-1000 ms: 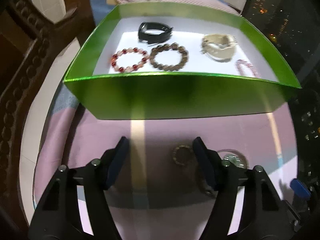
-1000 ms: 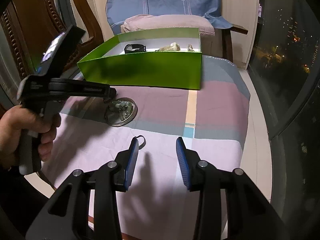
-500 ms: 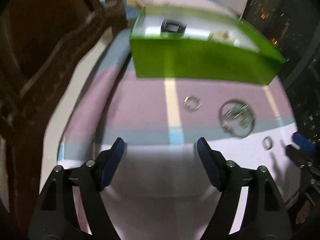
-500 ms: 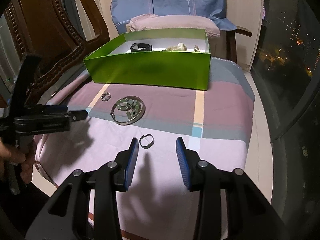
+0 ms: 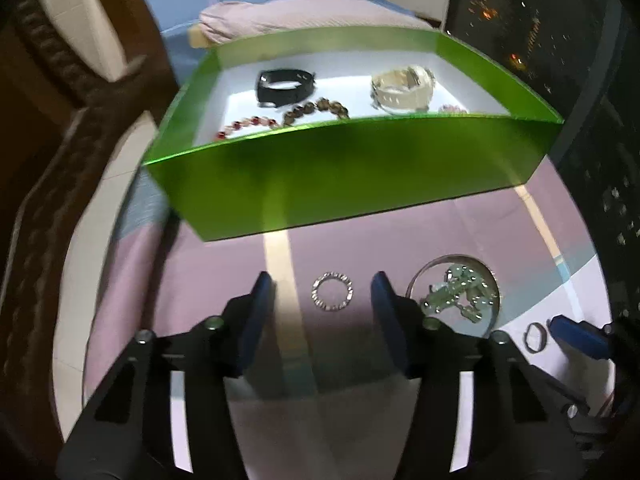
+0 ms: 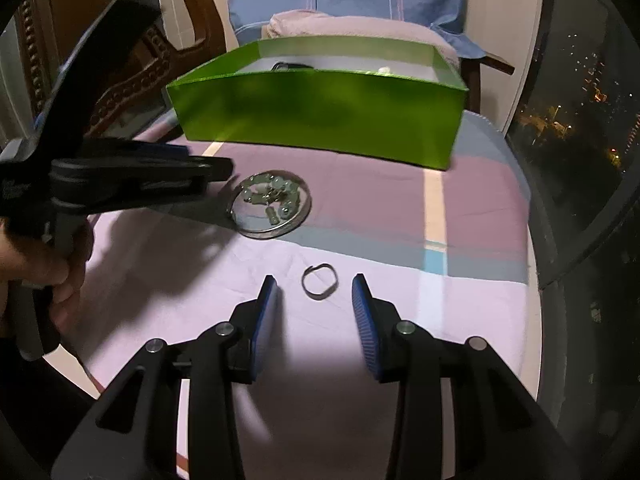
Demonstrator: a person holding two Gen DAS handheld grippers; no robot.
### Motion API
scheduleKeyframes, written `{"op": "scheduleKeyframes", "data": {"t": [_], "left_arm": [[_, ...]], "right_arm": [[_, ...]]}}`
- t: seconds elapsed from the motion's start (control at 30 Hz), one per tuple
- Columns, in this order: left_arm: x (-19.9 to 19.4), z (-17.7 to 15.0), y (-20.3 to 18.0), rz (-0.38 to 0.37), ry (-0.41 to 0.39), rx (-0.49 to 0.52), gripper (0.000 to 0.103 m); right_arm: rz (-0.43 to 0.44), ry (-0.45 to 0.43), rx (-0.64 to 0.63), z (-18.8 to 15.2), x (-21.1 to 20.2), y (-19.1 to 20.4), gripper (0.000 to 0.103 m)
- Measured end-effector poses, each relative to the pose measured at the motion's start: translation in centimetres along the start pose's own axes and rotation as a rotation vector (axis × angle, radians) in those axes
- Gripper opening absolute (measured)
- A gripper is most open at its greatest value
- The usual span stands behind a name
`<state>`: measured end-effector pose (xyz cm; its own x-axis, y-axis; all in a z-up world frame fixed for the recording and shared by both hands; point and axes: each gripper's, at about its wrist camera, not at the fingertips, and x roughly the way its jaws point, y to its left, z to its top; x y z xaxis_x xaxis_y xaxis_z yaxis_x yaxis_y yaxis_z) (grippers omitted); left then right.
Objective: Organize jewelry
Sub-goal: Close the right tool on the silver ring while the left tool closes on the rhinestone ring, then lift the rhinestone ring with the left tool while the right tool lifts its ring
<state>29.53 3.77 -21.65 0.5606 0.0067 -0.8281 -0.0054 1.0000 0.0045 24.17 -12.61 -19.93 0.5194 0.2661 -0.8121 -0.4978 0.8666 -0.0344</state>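
A small sparkly ring lies on the pink cloth between the fingers of my left gripper. Its jaws are closing, and the pads stand clear of the ring. A thin dark ring lies on the cloth just between the tips of my right gripper, which is open and not touching it. The green box behind holds a black band, a white watch, and brown beads and red beads. In the right wrist view, a hand holds the left gripper.
A round glass dish of green beads sits between the two grippers, right of the sparkly ring. The striped cloth covers a small table. Carved wooden furniture stands at the left, a cushioned chair behind the box, and a dark window at the right.
The left gripper swung away and back toward the box; its jaws narrowed and now flank the sparkly ring. The right gripper moved forward and down, so the thin ring sits between its tips.
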Motion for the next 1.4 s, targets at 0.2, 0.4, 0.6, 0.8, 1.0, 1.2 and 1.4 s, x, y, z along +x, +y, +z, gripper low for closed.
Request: {"op": "scheduleKeyframes", "data": {"t": [0.2,0.4,0.6,0.8,1.0,1.2,1.4], "left_arm": [[0.5,0.2,-0.1,-0.054,-0.005,0.012,0.025],[-0.2,-0.3,0.3,-0.057,0.011,-0.014,0.020],[-8.6,-1.8,1.1,-0.061,-0.104,-0.050,0.020],[-20.4,-4.3,1.1,-0.041,-0.259,-0.099,0.020],[-26.5,-7.3,-0.4,-0.046,-0.317,-0.129,0.020],[-27.5,-9.1,-1.5,-0.048,-0.312,-0.117,0.020],[-28.3,-9.9,-1.4,-0.059,-0.312,-0.130,0.020]], "right_arm": [[-0.015,-0.007,-0.025,0.4,0.5,0.5,0.019],[0.025,0.009,0.010,0.7,0.2,0.4,0.019],[0.018,-0.115,0.053,1.5,-4.8,-1.0,0.019],[0.020,-0.278,0.078,1.8,-14.1,-0.9,0.019],[-0.002,-0.355,0.097,1.8,-20.5,0.6,0.019],[-0.022,-0.344,0.108,1.0,-21.6,1.5,0.019],[-0.033,-0.345,0.105,0.0,-22.7,2.1,0.019]]}}
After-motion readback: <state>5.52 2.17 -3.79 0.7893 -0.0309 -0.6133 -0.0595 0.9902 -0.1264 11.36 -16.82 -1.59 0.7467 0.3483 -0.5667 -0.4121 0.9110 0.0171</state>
